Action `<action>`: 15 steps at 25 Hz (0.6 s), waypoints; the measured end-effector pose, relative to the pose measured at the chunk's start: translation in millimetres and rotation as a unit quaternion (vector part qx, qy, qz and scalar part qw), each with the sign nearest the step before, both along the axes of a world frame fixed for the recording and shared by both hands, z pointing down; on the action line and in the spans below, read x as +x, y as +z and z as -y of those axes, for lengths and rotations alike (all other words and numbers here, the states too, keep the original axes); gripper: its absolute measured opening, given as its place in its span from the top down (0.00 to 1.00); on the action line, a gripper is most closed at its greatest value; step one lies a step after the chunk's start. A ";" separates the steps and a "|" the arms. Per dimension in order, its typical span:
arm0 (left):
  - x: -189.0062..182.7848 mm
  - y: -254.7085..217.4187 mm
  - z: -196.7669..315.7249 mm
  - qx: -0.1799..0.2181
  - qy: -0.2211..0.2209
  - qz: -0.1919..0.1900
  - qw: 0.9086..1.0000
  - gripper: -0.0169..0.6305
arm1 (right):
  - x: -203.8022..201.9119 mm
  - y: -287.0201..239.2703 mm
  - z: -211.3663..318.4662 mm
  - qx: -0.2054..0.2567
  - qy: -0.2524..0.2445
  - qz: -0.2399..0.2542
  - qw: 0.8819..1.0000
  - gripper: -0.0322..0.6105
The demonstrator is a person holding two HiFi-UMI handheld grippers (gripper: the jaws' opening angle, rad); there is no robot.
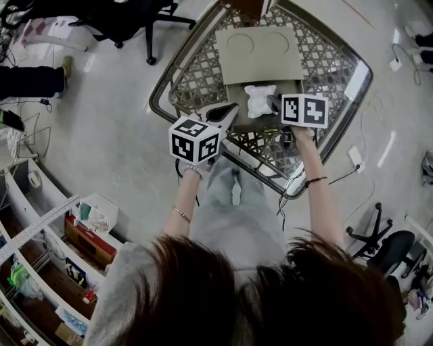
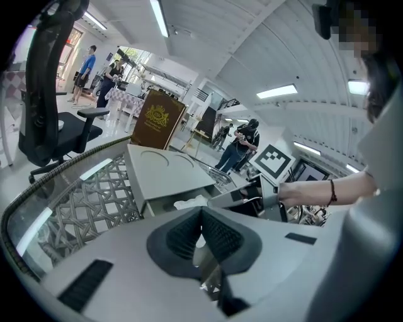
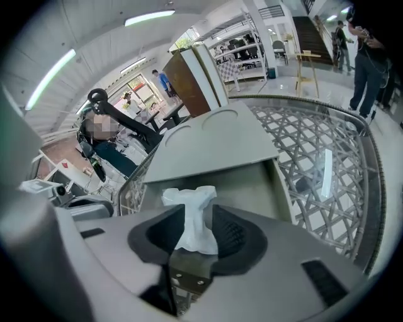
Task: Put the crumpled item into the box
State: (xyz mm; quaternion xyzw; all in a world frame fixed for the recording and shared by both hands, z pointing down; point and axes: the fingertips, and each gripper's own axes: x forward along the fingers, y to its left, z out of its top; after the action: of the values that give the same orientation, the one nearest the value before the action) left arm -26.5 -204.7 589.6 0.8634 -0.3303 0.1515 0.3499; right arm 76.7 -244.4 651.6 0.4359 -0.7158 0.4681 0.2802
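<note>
The crumpled item is a white tissue [image 1: 259,100] [image 3: 192,220] that lies in the open grey box [image 1: 237,100] [image 3: 252,182]. The box's flat lid [image 1: 258,54] [image 3: 208,144] stands up behind it. My right gripper [image 1: 275,103] [image 3: 196,217] is open at the box, and the tissue sits between its dark pads [image 3: 230,236] without being pressed. To the box's left, my left gripper [image 1: 229,111] [image 2: 201,217] is shut with nothing in it and points at the box's near corner. From the left gripper view only a bit of the tissue [image 2: 189,202] shows over the box wall.
The box rests on a glass-topped table [image 1: 325,67] with a lattice under the glass and a rounded rim. Office chairs [image 1: 135,20] [image 1: 385,246] stand on the floor around it. Shelves [image 1: 40,236] run along the left. People stand far off [image 2: 242,141].
</note>
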 end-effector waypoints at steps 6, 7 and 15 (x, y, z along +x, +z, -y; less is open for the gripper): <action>-2.4 -7.5 0.3 0.008 -0.009 -0.004 1.000 0.95 | 0.8 -14.7 -4.6 0.028 -0.009 0.004 1.000 0.86; -2.6 -9.9 -0.6 0.010 -0.009 -0.005 1.000 0.95 | 0.4 -17.7 -6.0 0.031 -0.005 0.010 0.999 0.88; -6.9 -34.9 -6.7 0.030 -0.018 -0.012 0.999 0.95 | -7.2 -54.8 -19.0 0.084 -0.017 0.056 0.995 0.91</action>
State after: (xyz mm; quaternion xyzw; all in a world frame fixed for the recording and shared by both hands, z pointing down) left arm -33.4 -198.0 554.7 0.8694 -0.3459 0.1246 0.3302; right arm 69.5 -225.4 596.8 0.4189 -0.7743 0.4252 0.2105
